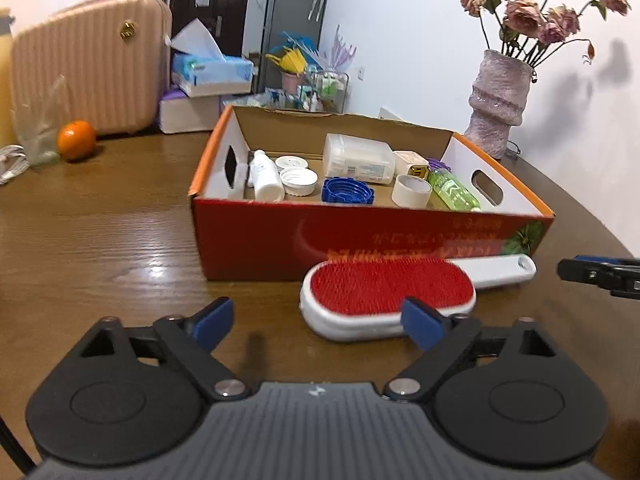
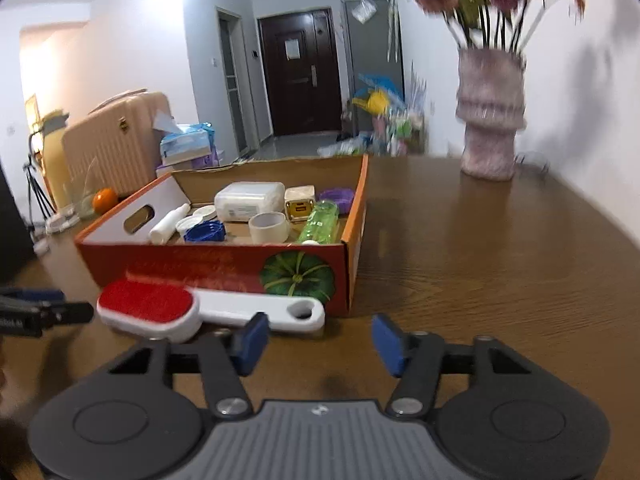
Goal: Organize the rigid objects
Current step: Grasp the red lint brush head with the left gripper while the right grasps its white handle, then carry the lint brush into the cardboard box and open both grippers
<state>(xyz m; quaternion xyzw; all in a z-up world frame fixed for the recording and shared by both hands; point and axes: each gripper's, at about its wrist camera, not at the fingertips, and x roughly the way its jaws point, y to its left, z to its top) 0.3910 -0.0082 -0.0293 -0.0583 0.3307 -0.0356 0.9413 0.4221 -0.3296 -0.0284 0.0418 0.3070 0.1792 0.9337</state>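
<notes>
Wooden table point(image 1: 100, 232) — brush point(image 1: 384, 300) hugs box point(image 1: 360, 240); right side open.

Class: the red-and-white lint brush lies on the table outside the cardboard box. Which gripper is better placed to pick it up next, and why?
Probably the left gripper: its open jaws stand right at the red-and-white lint brush, at its broad head. The right gripper is open too, but the brush's white handle lies off to its left side.

You get even, soft indoor light, white glare on the glossy bench point(image 1: 152, 264), faint flower shadows on the wall point(image 1: 576, 92), motion-blurred vase point(image 2: 490, 116) on the right wrist view, fisheye-bent, dark corners.
</notes>
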